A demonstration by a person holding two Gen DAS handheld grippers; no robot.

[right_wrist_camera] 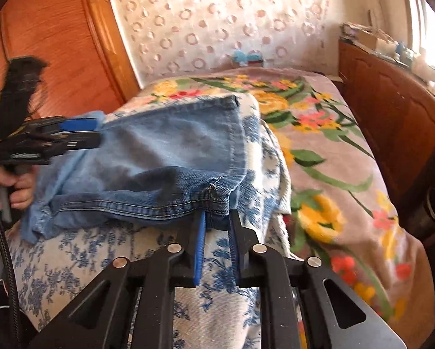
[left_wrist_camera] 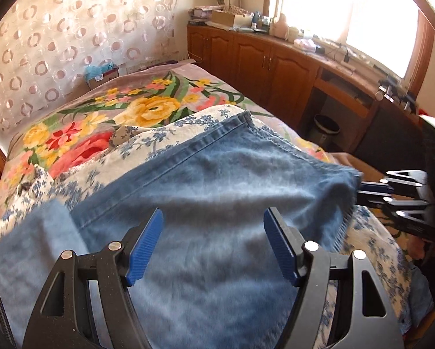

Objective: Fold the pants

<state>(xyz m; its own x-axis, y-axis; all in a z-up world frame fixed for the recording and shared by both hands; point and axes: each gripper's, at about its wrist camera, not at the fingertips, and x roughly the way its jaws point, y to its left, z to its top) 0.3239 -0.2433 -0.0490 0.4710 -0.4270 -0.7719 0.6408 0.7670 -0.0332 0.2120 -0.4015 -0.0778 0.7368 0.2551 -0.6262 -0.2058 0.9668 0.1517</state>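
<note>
Right, over the bed now, with the jeans spread flat across a blue-flowered white cloth, itself laid over the bright floral blanket. From the left wrist view, denim filling the middle of the picture, hem seam running from 9 o'clock up toward 12 o'clock, some blur on the near fabric.

Left hand-held gripper down at 6 o'clock, jaws standing wide apart, blue pads clear on either side, nothing pinched, just hovering over the denim. Cannot tell whether the fingertips brush the fabric.

Across at 3 o'clock, right hand-held gripper nipped onto the frayed edge of the jeans. Seen from the right wrist view, fingers drawn close together at 6 o'clock, clamped on the stitched corner of the hem, thick folded denim wedged between the pads.

Same view, at 9 o'clock: left tool reaching in from the side, tips right at the far corner of the jeans, a person's hand wrapped round its handle just below.

Beyond the bed, wooden cabinets from 1 to 3 o'clock, cluttered top, a bright window above, ring-patterned curtain at 11 o'clock.
</note>
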